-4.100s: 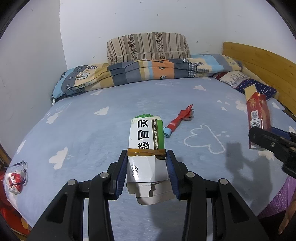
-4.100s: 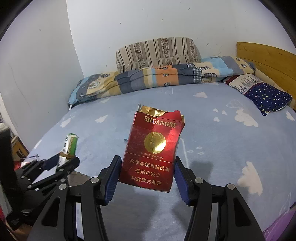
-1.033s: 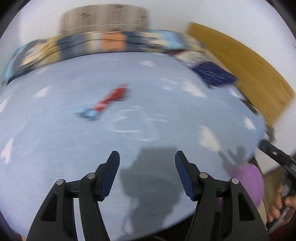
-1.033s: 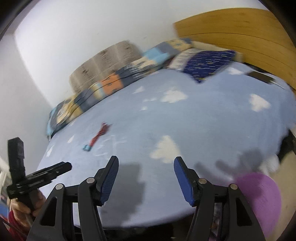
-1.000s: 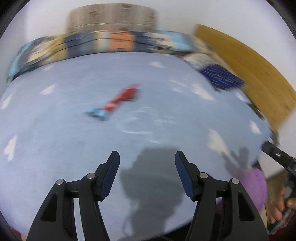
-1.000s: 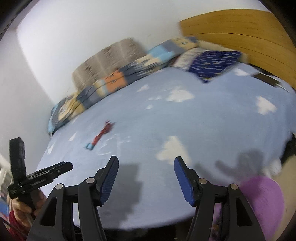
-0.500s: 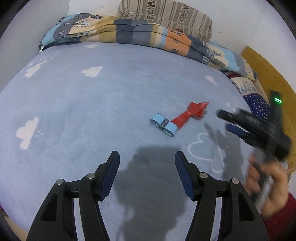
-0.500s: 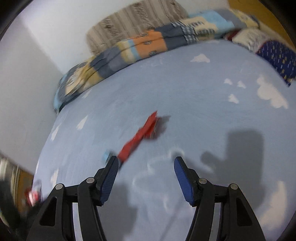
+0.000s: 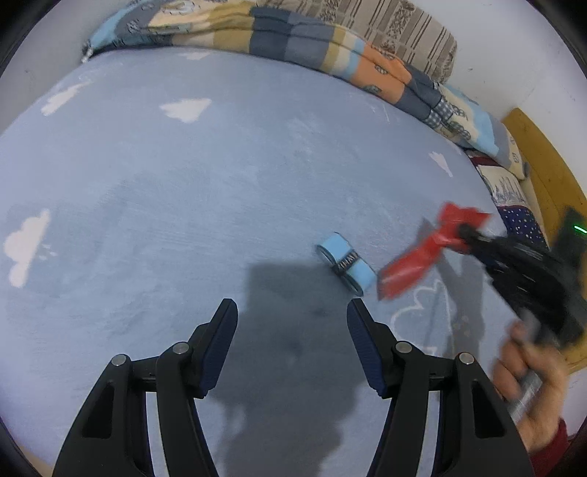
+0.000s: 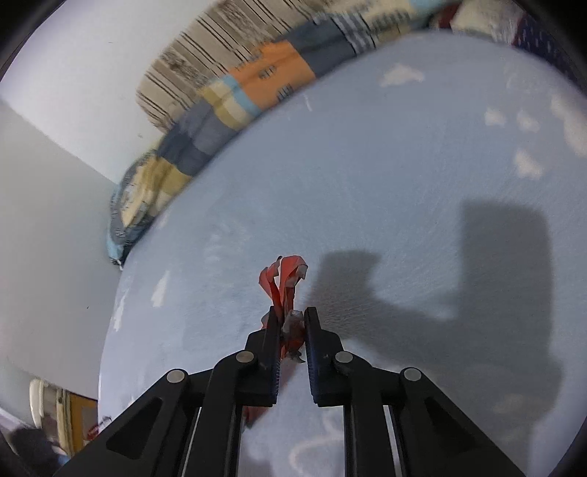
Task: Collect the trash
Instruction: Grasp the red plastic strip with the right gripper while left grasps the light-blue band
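A crumpled red wrapper (image 10: 285, 282) is pinched between the jaws of my right gripper (image 10: 290, 318), which is shut on it and holds it just above the light blue bed sheet (image 10: 403, 165). In the left wrist view the red wrapper (image 9: 425, 253) hangs from the right gripper (image 9: 466, 231) at the right. A small light blue roll (image 9: 345, 265) lies on the sheet just ahead and right of my left gripper (image 9: 291, 312), which is open and empty above the sheet.
A patchwork quilt (image 9: 312, 40) and striped pillow (image 9: 396, 33) lie along the wall at the bed's head. A dark dotted pillow (image 9: 521, 220) and wooden bed frame (image 9: 543, 172) are at the right. The bed's left edge meets a wall (image 10: 44, 257).
My right gripper has closed on the red wrapper and lifted it off the sheet, away from the blue roll. My left gripper has moved closer to the roll, still open.
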